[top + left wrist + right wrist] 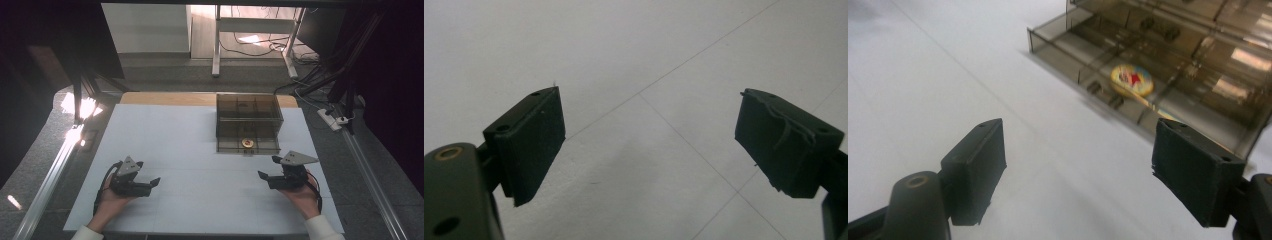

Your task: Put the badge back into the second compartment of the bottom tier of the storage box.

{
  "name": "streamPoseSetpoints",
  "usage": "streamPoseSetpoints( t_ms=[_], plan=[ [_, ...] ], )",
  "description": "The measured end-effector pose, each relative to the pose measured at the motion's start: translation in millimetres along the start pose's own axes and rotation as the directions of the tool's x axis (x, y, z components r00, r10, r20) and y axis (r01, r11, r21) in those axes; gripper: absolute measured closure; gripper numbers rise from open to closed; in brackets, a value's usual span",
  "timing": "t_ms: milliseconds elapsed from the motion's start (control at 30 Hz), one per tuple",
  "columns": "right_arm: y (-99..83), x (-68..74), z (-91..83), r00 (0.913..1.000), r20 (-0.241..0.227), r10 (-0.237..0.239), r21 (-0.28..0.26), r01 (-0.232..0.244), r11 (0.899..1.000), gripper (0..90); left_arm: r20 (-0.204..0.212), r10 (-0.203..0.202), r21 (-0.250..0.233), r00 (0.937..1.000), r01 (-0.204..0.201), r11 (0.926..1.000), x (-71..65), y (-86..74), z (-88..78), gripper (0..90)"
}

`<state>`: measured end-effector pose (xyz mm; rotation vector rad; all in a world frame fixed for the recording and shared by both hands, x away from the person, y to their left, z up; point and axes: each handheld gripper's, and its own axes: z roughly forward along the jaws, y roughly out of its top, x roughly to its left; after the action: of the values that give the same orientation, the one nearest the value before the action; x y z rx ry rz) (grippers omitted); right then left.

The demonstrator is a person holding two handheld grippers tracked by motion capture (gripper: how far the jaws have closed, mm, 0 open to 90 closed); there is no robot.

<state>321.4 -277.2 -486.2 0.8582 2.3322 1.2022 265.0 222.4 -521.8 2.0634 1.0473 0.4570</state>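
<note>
Hovering right gripper point(266, 167) near smoky box point(248, 123) front edge, fingers point(975, 167) parted, bare mat point(200, 150) around

A white table point(200, 200) carries a clear compartment box point(248, 122) at its far edge, right of centre. A round badge point(247, 143) lies in a middle compartment of the box's near row. The left gripper point(150, 184) sits over the near left part of the table, well apart from the box. The right gripper point(267, 167) sits at near right, just before the box's near right corner. Bare table lies between the two grippers.
</note>
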Motion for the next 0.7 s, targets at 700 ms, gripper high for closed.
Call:
streamPoseSetpoints(
  t_ms=[700],
  plan=[
    [-35.5,0.0,-16.4,0.9999,0.009,-0.014,-0.002,0.014,1.0,21.1,-0.008,0.002,0.005,1.0,-0.002,1.0,-2.4,0.3,0.0,13.0]
  ],
)
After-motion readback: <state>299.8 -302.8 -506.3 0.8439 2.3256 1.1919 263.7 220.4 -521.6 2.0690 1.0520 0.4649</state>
